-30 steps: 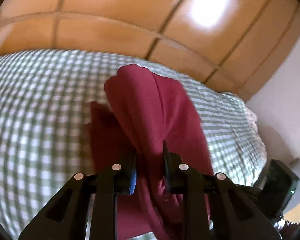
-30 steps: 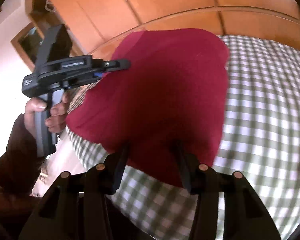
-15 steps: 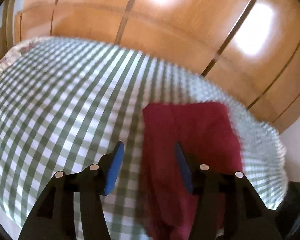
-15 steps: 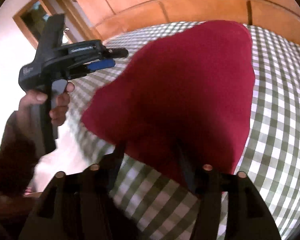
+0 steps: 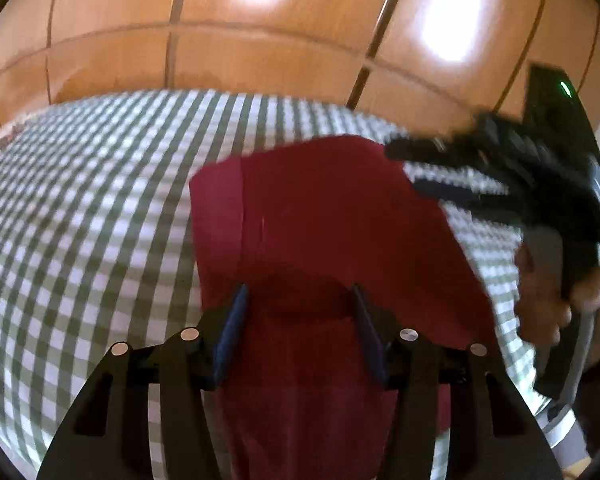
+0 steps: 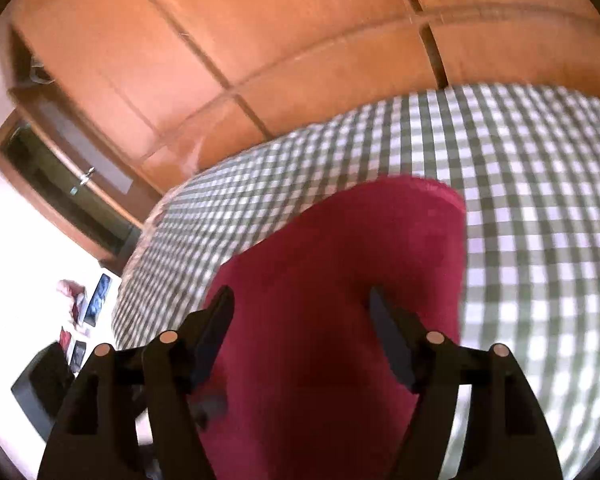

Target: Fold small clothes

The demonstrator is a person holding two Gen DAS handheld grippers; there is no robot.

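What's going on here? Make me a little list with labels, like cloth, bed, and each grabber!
cloth: dark red garment, lying on the bed, one layer folded over
bed: green and white checked cover
left gripper: open, over the garment's near part
right gripper: open, over the garment
behind: wooden wardrobe doors
fold: not finished

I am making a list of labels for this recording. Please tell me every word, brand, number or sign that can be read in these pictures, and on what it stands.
No text can be read in either view.
Right gripper, seen from the left wrist: too blurred to show any lettering; only a green light glows on its body.
Small pictures on the wall: too small and blurred to read.
Red garment and checked cloth: no print or label visible.
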